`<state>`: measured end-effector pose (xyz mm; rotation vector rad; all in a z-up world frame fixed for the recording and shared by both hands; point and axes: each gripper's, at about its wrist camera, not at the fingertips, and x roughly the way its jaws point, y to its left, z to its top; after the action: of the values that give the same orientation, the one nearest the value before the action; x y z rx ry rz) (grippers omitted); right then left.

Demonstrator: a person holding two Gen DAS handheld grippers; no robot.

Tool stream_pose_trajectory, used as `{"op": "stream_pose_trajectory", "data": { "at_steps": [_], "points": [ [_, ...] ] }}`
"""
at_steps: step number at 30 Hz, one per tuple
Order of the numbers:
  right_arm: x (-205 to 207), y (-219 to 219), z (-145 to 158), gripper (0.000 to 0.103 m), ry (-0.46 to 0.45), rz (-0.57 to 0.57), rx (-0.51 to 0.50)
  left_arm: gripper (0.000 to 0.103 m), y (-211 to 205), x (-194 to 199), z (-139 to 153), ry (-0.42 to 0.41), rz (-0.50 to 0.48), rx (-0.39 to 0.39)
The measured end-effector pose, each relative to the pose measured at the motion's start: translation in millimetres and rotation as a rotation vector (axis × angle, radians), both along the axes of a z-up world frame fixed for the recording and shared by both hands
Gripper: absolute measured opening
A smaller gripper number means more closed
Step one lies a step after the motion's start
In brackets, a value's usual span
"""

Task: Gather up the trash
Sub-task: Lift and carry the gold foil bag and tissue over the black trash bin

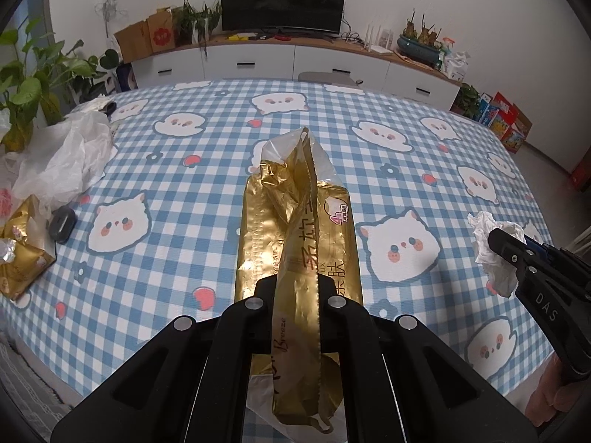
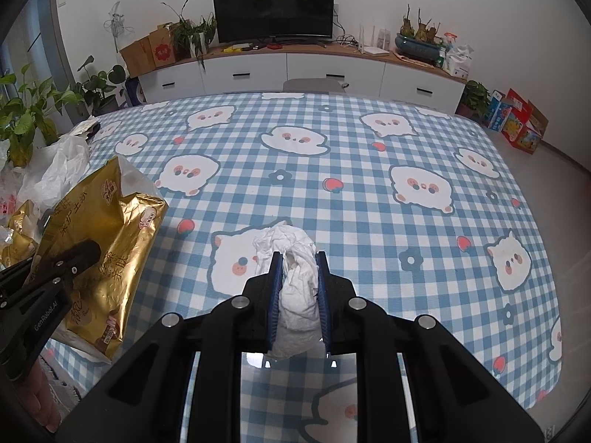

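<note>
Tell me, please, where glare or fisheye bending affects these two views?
Left wrist view: the gold wrapper in the left gripper throws bright glare, and the cabinet line bows. Right wrist view: glare again on the foil, the crumpled tissue looks sharp, and the corners go black.

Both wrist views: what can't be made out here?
- Left wrist: gold tissue pack, lower end hidden behind the left hand-held gripper.
- Right wrist: crumpled tissue, sides covered by the right hand-held gripper pads.
- Both: no trash bin visible.
</note>
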<state>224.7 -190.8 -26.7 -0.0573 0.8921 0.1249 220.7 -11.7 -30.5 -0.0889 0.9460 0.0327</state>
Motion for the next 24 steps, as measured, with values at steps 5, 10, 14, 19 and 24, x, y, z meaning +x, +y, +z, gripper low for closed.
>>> {"op": "stream_pose_trajectory", "data": {
  "at_steps": [5,10,14,19,24],
  "points": [
    [-17,-3,7,0.016,-0.010,0.001,0.006,0.004,0,-17,2,0.002,-0.003,0.000],
    [-33,-5,14,0.016,-0.026,0.008,-0.006,0.004,-2,-33,3,0.004,-0.008,0.005],
    [-48,-9,20,0.016,-0.040,0.011,-0.013,0.004,-3,-47,5,0.000,-0.011,0.003],
    [-65,-13,20,0.016,-0.044,0.011,-0.016,0.004,-4,-65,4,0.002,-0.010,-0.007],
    [-84,-15,21,0.016,-0.047,0.013,-0.004,0.004,-11,-85,5,-0.007,-0.019,-0.018]
  ]
}}
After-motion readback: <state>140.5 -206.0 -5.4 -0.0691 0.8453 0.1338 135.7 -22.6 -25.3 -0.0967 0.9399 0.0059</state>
